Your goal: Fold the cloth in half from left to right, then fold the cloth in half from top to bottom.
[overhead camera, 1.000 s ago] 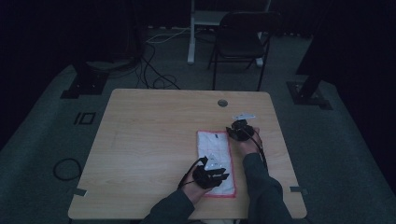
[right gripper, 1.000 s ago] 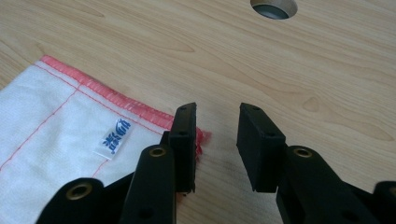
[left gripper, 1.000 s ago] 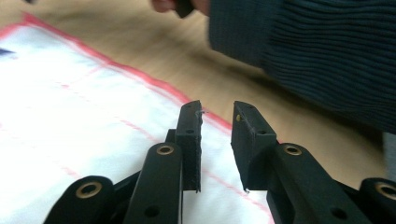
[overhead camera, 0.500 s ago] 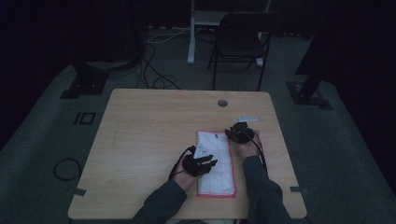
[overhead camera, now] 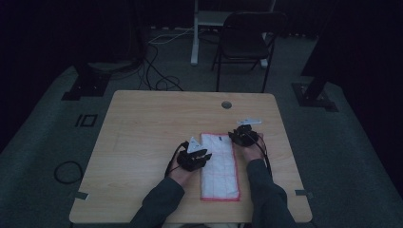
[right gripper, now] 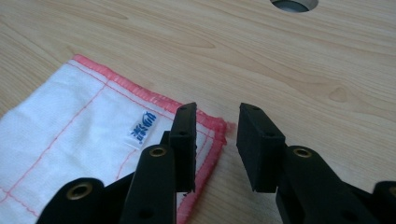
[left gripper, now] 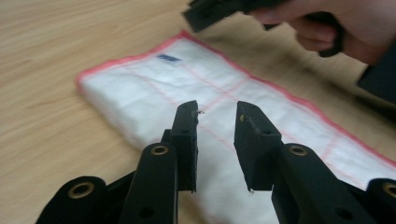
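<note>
Jaws of each hand-held gripper, left (left gripper: pixel 215 114) and right (right gripper: pixel 217 119), gape empty over the cloth (overhead camera: pixel 219 164).

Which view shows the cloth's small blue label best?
The right gripper view: the label is close and sharp near the cloth's corner. The left gripper view shows it as a blurred blue mark; the high view, a tiny dark speck.

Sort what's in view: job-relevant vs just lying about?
In the job: folded white cloth with red edging; left gripper, open over it; right gripper, open at its far corner.
Lying about: folding chair; floor cables; table's grommet hole.
</note>
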`<action>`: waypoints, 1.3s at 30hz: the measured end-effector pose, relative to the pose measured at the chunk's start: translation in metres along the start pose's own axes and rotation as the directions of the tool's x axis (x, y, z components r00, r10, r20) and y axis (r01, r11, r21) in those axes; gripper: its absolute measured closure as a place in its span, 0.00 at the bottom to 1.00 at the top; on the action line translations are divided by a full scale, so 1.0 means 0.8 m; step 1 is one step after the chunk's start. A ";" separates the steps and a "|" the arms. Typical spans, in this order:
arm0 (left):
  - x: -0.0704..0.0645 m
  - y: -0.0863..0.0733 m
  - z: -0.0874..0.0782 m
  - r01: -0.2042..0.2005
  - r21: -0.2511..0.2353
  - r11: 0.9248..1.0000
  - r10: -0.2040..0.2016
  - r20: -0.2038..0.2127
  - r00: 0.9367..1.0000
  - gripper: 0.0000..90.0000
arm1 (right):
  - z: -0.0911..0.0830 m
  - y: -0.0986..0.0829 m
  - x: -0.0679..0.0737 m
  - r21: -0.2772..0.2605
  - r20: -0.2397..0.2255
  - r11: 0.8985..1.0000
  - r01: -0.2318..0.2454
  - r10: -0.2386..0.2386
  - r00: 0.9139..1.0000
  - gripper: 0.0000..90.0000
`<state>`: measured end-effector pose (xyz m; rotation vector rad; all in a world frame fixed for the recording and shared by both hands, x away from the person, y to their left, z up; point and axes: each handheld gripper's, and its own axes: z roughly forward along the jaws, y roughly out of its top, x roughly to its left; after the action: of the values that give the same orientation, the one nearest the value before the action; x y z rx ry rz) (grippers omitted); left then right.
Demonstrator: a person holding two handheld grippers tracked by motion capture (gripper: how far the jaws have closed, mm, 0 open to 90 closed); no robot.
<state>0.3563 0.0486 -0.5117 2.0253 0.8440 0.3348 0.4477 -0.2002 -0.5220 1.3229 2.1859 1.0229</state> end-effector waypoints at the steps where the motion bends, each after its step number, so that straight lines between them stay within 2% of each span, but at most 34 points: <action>1: 0.011 0.001 -0.002 0.017 -0.006 1.000 -0.017 -0.017 1.000 0.78 | 0.000 -0.001 -0.001 -0.001 0.003 1.000 -0.006 0.006 1.000 0.75; 2: 0.011 0.001 -0.002 0.017 -0.006 1.000 -0.017 -0.017 1.000 0.77 | 0.000 -0.002 -0.002 -0.002 0.004 1.000 -0.008 0.008 1.000 0.74; 3: 0.020 0.003 -0.003 0.027 -0.012 1.000 -0.028 -0.036 0.999 0.77 | 0.000 -0.002 -0.002 -0.003 0.005 1.000 -0.008 0.008 1.000 0.73; 4: 0.020 0.003 -0.003 0.027 -0.012 1.000 -0.028 -0.036 0.999 0.76 | 0.001 -0.002 -0.003 -0.003 0.006 1.000 -0.010 0.010 1.000 0.73; 7: 0.034 0.004 -0.002 0.043 -0.012 0.999 -0.044 -0.065 0.997 0.75 | 0.002 -0.003 -0.004 0.001 0.006 1.000 -0.021 0.021 1.000 0.72; 11: 0.045 0.002 0.005 0.062 0.002 0.998 -0.062 -0.076 0.995 0.74 | 0.005 -0.003 -0.005 0.004 0.006 1.000 -0.029 0.029 1.000 0.71; 16: 0.048 0.003 0.016 0.079 0.019 0.997 -0.077 -0.079 0.994 0.73 | 0.008 -0.005 -0.005 0.008 -0.001 0.999 -0.050 0.050 0.999 0.70; 20: 0.049 0.008 0.026 0.090 0.021 0.996 -0.088 -0.098 0.991 0.71 | 0.010 -0.007 -0.004 0.011 0.000 0.998 -0.062 0.062 0.998 0.69; 21: 0.051 0.012 0.031 0.118 0.020 0.993 -0.116 -0.098 0.988 0.70 | 0.011 -0.007 -0.001 0.010 -0.001 0.998 -0.062 0.062 0.998 0.68; 24: 0.052 0.015 0.035 0.130 0.026 0.991 -0.126 -0.108 0.986 0.68 | 0.012 -0.008 0.002 0.011 -0.007 0.998 -0.054 0.054 0.998 0.68; 30: 0.054 0.023 0.049 0.139 0.047 0.989 -0.130 -0.153 0.980 0.65 | 0.014 -0.010 0.004 0.013 -0.008 0.998 -0.059 0.059 0.998 0.66; 33: 0.060 0.022 0.059 0.157 0.067 0.985 -0.143 -0.179 0.973 0.65 | 0.016 -0.011 0.004 0.015 -0.010 0.998 -0.061 0.061 0.998 0.65; 39: 0.066 0.018 0.070 0.189 0.090 0.978 -0.169 -0.191 0.967 0.63 | 0.020 -0.013 0.006 0.031 -0.006 0.997 -0.070 0.070 0.998 0.64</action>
<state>0.4309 0.0435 -0.5358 2.0191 1.1739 0.3838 0.4498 -0.1930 -0.5400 1.4209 2.1830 1.0246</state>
